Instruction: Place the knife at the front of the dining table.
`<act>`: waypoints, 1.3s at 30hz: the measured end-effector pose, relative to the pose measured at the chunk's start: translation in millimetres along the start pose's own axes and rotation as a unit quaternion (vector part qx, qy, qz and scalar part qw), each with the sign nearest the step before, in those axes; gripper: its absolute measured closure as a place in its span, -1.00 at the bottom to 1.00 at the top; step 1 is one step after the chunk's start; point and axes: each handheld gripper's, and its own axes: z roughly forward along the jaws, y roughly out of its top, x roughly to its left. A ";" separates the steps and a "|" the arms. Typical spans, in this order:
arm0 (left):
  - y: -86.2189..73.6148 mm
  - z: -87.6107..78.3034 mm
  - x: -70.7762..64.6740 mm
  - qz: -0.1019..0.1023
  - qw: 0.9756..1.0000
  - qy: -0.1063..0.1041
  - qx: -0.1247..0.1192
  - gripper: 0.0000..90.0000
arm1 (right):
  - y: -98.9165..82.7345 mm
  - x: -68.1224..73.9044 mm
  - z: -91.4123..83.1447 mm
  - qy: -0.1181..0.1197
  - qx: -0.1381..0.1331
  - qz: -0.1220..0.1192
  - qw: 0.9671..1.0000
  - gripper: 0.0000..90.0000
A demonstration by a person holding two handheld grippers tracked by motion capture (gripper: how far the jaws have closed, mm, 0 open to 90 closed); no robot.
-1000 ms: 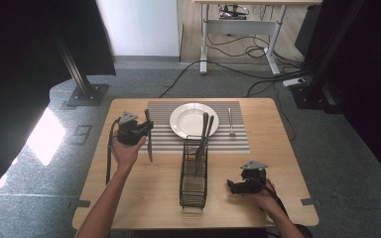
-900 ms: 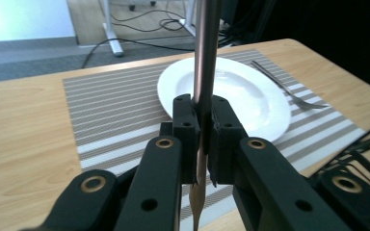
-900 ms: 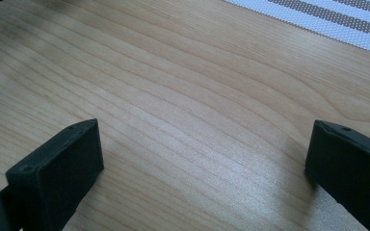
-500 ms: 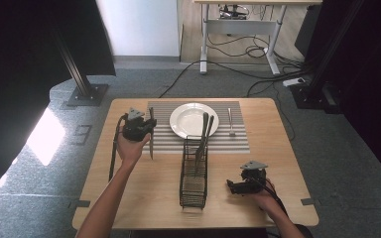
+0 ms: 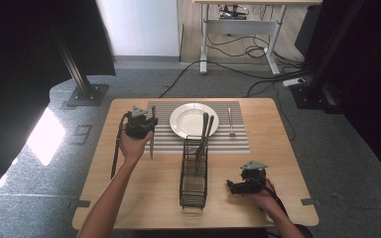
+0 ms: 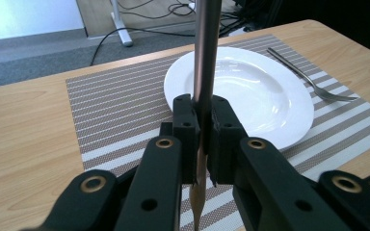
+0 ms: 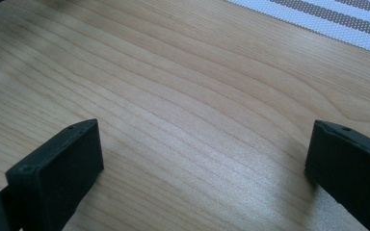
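Left claw (image 5: 146, 124) clamped on a knife (image 5: 152, 136), at 9 o'clock from the white plate (image 5: 194, 120), over the left edge of the striped placemat (image 5: 238, 141). From above: knife hanging roughly vertical, thin and dark, tip low near the mat. From the left claw's own camera, closer detail: both black pads pressed flat against the metal shaft (image 6: 206, 57), blade point (image 6: 198, 211) poking out below the pads, handle running off the top edge, plate (image 6: 250, 91) just behind, fork (image 6: 308, 72) lying at 3 o'clock of it on the mat (image 6: 111, 110).

Right claw (image 5: 234, 186) resting low on the table (image 5: 144, 198) at 4 o'clock from the wire cutlery rack (image 5: 194, 171), pointing toward it. Spread hard to judge from above; right claw's own camera settles it: jaws wide apart, bare wood (image 7: 188, 120) between, corner of the mat (image 7: 337, 19) at 1 o'clock.

More cutlery standing in the rack, handles leaning toward the plate.
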 end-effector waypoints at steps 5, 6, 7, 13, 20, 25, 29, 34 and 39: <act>4.1 7.6 2.7 -0.004 1.000 0.007 0.011 0.86 | 0.0 -0.1 0.0 0.000 0.000 -0.001 1.000 -1.00; 4.7 9.2 3.5 -0.006 1.000 0.008 0.012 0.86 | 0.0 0.0 0.0 0.000 0.000 0.000 1.000 -1.00; 5.1 10.7 4.2 -0.009 1.000 0.008 0.013 0.86 | 0.0 0.0 0.0 0.000 0.000 0.000 1.000 -1.00; 7.5 19.1 7.2 -0.015 1.000 0.007 0.021 0.86 | 0.2 0.0 0.1 0.002 0.000 -0.002 1.000 -1.00; 6.4 37.1 15.2 -0.035 0.999 0.005 0.031 0.86 | 1.5 -0.3 1.5 0.006 0.000 -0.005 1.000 -1.00; 1.2 43.0 21.7 -0.049 0.998 0.008 0.037 0.86 | 0.5 0.3 0.4 0.004 0.000 -0.005 1.000 -1.00; -1.6 45.2 23.7 -0.051 0.998 0.006 0.040 0.86 | 0.5 0.3 0.3 0.004 0.000 -0.005 1.000 -1.00; -3.8 51.9 26.7 -0.057 0.997 0.003 0.044 0.86 | 0.4 0.6 0.3 0.003 0.000 -0.003 1.000 -1.00; -10.6 64.7 33.0 -0.072 0.996 0.001 0.057 0.86 | 0.4 0.6 0.2 0.003 0.001 -0.003 1.000 -1.00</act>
